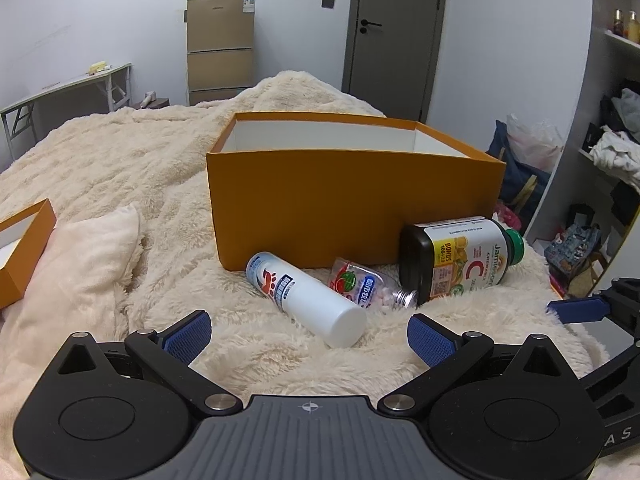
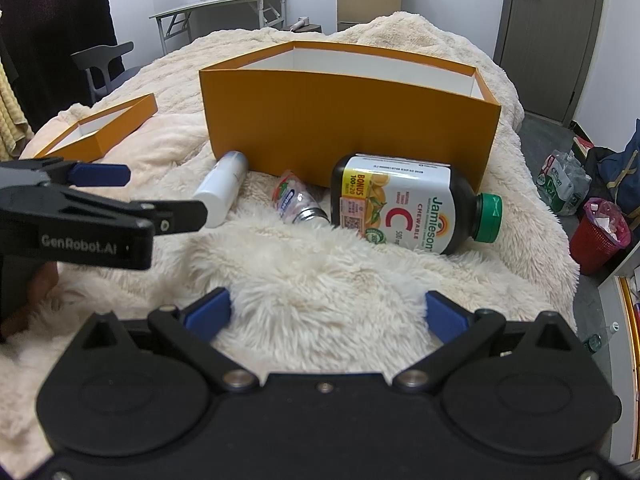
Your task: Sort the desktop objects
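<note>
Three bottles, a white one point(image 1: 308, 300), a small clear pill one point(image 1: 368, 286) and a dark vitamin one point(image 1: 460, 258), all lie on the fluffy blanket point(image 1: 280, 360) right against the orange box point(image 1: 352, 200), both left tongs point(image 1: 310, 336) and right tongs point(image 2: 328, 314) spread wide, holding nothing.

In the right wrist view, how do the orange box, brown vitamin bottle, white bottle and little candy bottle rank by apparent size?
Largest to smallest:
1. orange box
2. brown vitamin bottle
3. white bottle, partly hidden
4. candy bottle

orange box point(image 1: 352, 204), white bottle point(image 1: 308, 300), green-capped dark vitamin bottle point(image 2: 404, 208).
</note>
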A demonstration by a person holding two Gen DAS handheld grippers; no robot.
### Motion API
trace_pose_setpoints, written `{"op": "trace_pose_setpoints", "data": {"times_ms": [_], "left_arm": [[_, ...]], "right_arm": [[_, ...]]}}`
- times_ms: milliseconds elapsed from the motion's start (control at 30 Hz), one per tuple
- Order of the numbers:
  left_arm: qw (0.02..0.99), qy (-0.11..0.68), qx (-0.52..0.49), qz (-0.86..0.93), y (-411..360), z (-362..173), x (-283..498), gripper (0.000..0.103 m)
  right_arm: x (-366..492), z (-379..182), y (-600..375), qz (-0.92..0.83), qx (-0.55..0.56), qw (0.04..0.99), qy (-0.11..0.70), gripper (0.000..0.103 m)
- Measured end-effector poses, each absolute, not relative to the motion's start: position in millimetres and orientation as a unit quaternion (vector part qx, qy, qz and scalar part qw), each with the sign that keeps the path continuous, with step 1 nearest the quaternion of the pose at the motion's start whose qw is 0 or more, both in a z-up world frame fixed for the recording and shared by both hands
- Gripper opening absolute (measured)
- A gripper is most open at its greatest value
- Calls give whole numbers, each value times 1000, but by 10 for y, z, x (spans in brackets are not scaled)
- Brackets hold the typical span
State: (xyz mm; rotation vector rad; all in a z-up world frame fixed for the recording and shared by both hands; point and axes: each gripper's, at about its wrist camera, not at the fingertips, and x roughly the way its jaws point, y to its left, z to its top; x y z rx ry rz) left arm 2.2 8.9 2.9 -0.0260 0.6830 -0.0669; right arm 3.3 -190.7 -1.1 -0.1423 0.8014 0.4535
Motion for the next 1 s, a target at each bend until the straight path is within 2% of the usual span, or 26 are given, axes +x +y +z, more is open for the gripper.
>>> {"op": "trace_pose_setpoints", "data": {"times_ms": [300,1000], "left_arm": [[942,333,-11,-32,78,41,28,103],[976,116,114,-145,351,393,404,103]], "right_arm": [[44,-8,-1909,219,-67,893,386,103],[170,-123,-1942,240,-61,881,403,103]]}}
